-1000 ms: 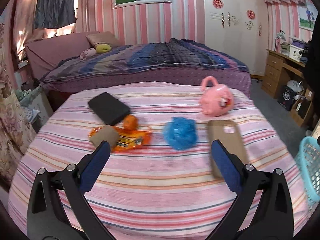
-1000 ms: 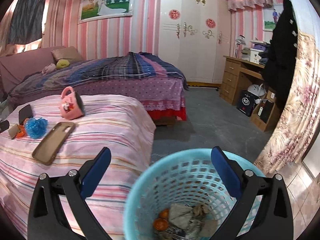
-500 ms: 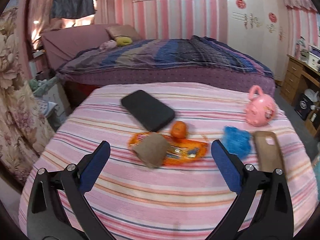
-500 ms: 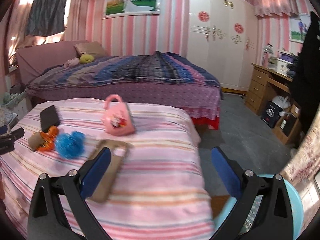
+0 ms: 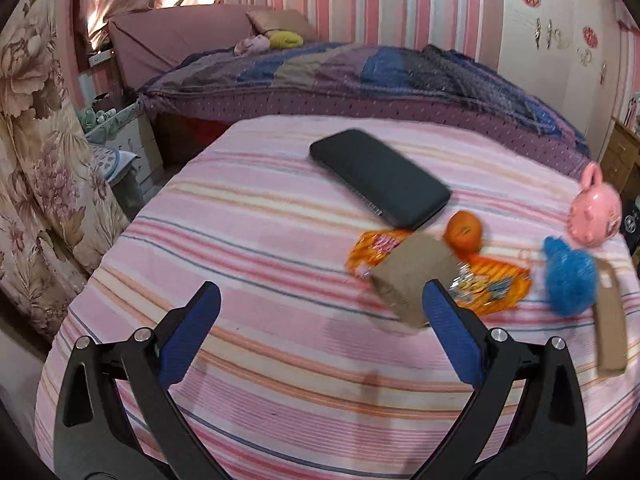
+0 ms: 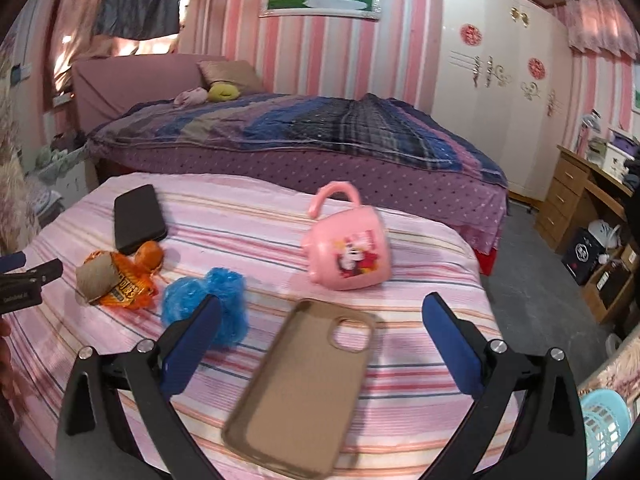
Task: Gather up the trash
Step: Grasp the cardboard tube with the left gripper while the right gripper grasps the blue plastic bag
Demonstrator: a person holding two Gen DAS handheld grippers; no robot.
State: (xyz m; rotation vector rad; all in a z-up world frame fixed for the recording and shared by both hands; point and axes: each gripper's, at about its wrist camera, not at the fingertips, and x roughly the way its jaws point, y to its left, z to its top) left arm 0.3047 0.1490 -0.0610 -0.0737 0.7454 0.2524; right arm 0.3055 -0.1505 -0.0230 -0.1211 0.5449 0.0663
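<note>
Trash is being sized up on the pink striped bedspread [image 5: 248,248]: a cardboard tube [image 5: 414,278] is lying across an orange snack wrapper [image 5: 494,286], with an orange fruit [image 5: 464,231] touching the wrapper's far edge and a crumpled blue plastic bag [image 5: 570,280] just to the right. The left gripper [image 5: 320,320] is being held wide, nothing between its jaws, its right finger just near of the tube, probably so that the tube can be taken first. The right gripper [image 6: 320,322] is likewise being held wide and empty, over a tan phone case [image 6: 304,384], with the blue bag beside its left finger. A black phone [image 5: 380,178] and a pink toy mug [image 6: 348,254] are being left alone farther back, presumably as keepers. The turquoise basket [image 6: 604,432] is being kept at the near right, off the bed, within easy reach for drops.
</note>
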